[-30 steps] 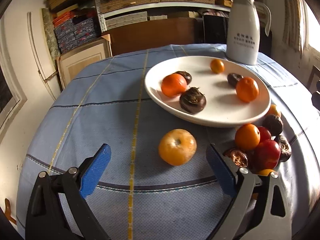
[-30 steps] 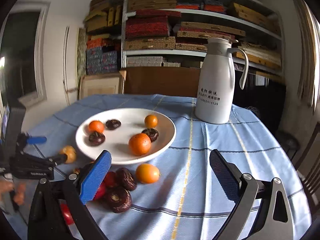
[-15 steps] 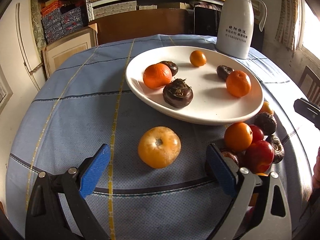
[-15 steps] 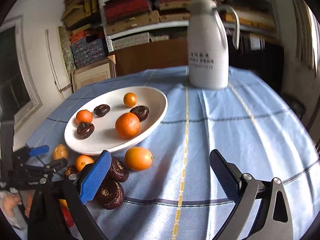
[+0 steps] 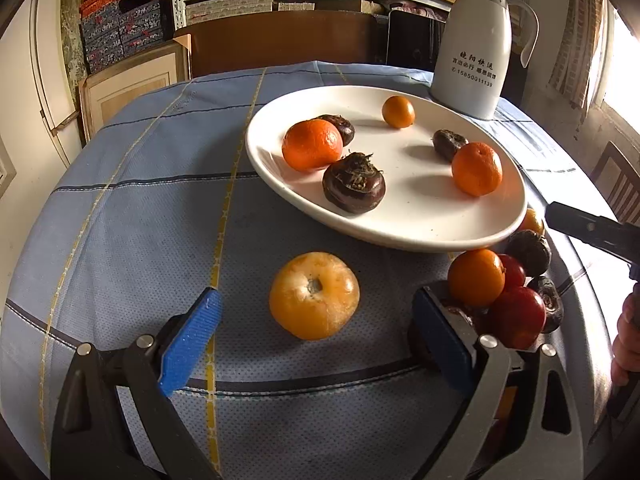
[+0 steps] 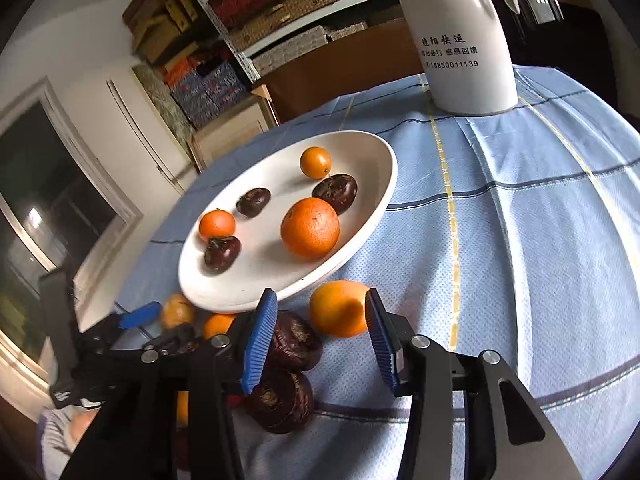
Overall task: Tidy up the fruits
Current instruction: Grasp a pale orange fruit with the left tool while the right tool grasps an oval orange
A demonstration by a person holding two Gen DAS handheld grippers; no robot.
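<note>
A white plate (image 5: 420, 224) (image 6: 360, 184) holds several oranges and dark water chestnuts. My left gripper (image 5: 316, 334) is open, its blue pads either side of a pale orange fruit (image 5: 314, 295) on the blue cloth, not touching it. My right gripper (image 6: 320, 338) is half closed around an orange (image 6: 338, 308) beside the plate; its right pad touches the fruit, the left pad stands just clear. Dark water chestnuts (image 6: 294, 346) lie under its left finger. A pile of oranges, red fruit and chestnuts (image 5: 504, 292) lies by the plate.
A white thermos jug (image 5: 476, 40) (image 6: 464, 44) stands behind the plate. The round table has a blue checked cloth (image 5: 140, 208). Shelves with boxes and a wooden panel stand behind. The left gripper shows in the right wrist view (image 6: 136, 316).
My right gripper has dropped to the table, tilted, and narrowed its jaws around the orange by the plate. My left gripper has moved closer to the pale orange fruit.
</note>
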